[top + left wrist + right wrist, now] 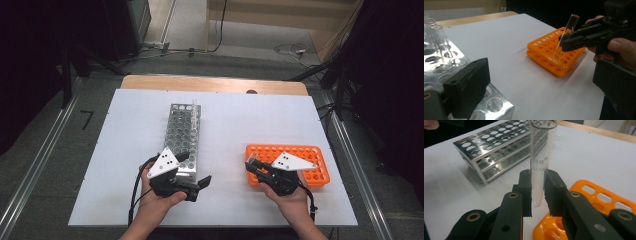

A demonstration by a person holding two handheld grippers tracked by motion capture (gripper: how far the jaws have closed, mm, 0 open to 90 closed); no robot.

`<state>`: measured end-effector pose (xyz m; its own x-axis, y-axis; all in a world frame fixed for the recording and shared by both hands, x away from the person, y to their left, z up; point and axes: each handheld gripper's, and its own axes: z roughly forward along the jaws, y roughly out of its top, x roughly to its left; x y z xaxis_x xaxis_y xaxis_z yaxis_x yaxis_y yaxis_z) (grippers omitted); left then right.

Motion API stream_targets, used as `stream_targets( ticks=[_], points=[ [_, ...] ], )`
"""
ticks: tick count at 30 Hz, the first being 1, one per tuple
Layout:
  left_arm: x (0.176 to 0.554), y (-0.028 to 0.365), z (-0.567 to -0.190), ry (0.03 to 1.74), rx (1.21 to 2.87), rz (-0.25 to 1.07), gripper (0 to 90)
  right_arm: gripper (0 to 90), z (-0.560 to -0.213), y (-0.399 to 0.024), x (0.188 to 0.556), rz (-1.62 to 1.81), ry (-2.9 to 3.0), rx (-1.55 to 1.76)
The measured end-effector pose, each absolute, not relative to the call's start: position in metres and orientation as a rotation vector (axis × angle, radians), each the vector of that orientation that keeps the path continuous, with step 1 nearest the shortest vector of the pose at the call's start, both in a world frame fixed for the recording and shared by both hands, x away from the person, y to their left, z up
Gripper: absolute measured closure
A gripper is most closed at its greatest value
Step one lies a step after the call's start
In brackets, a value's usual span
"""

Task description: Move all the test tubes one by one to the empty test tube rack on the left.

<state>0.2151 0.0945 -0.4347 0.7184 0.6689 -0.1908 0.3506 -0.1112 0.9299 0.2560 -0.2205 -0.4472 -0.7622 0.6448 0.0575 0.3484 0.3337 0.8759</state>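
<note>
Far left of the white tabletop (pixel 125 150), bare sheet. Next, the steel tube rack (pixel 182 137) lies lengthwise, rows of round holes, a few clear glass tubes (pixel 193 112) standing upright at its far end. At the rack's near end the left gripper (pixel 202 184), held in the person's left hand (pixel 160 202), points toward the right; jaws parted wide with nothing between them, one black jaw sitting over the rack's near corner in the left gripper view. Bare tabletop in the middle. Right of that, the right gripper (pixel 251 164) in the right hand (pixel 292 197): jaws closed on a clear glass test tube (pixel 539 165), pads pressing its lower part from both sides, rounded bottom just below the pads. The tube stands nearly upright, slightly tilted, its bottom over the near-left corner of the orange tube rack (pixel 310 165); contact with the rack cannot be told. The orange rack lies flat at the right of the tabletop, well apart from the steel one.
</note>
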Motion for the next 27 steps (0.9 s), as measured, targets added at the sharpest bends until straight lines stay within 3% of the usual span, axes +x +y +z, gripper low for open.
stream_targets(
  ticks=[10, 19, 27],
  points=[
    [0.211, 0.078, -0.431, 0.764, 1.713, 0.284, 14.5, 74.2, -0.449, -0.197, 0.243, 1.418, 2.409, 0.784],
    [0.207, 0.06, -0.431, 0.719, 1.74, 0.275, 44.7, 74.2, -0.453, -0.177, 0.232, 1.421, 2.491, 0.688],
    [0.206, 0.052, -0.433, 0.665, 1.774, 0.269, 63.8, 74.2, -0.452, -0.169, 0.225, 1.438, 2.533, 0.641]
  ],
)
